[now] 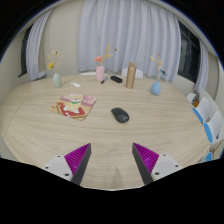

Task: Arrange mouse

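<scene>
Only the tips of the gripper (113, 160) are seen, its two fingers (79, 157) set well apart with nothing held between them, above the near edge of the table (40, 115). The items along the table's far edge are small and hard to make out: a pale vase (56, 78) with yellowish stems towards the far left corner, a pink bottle (100, 73), a brown cylinder (131, 74), a small dark object (116, 79) between those two, and a blue vase (156, 86) further right. What lies at the right edge is cut off; only blue and white shapes (209, 128) are made out there. A flat, colourful item (75, 106), perhaps a book or packet, lies left of the table's middle, its print unreadable. The mouse (120, 115) is found near the middle of the table, beyond the fingers and well apart from them, just right of the colourful item. It is dark, low and rounded, and rests flat on the wood. Open wood lies between the mouse and the near edge, and to its right. Curtains (120, 30) hang behind the table.
</scene>
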### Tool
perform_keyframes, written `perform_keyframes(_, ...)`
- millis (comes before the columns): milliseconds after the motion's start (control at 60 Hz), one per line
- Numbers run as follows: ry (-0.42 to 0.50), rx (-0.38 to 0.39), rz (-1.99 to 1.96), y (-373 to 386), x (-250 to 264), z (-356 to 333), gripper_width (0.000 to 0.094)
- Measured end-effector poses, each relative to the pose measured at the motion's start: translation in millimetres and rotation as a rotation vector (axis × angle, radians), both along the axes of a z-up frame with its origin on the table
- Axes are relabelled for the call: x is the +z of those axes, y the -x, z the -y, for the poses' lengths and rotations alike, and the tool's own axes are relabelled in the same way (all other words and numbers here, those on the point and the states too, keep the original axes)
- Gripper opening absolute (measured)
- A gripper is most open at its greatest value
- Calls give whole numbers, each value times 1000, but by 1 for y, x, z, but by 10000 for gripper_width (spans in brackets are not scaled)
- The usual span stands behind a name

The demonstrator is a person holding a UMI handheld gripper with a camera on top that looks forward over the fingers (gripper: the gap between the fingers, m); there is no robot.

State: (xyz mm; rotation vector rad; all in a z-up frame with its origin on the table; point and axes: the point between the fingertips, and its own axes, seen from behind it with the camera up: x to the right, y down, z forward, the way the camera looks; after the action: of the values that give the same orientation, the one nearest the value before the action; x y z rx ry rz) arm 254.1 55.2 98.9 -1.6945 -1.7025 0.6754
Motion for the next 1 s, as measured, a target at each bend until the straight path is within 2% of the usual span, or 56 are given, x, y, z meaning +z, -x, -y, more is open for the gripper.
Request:
perform_keyframes(350,0,24,-15,74,-40,-57,850)
perform_keyframes(617,1,70,-8,146,-78,-68,847)
perform_keyframes(1000,7,64,13,236,-109,-81,854)
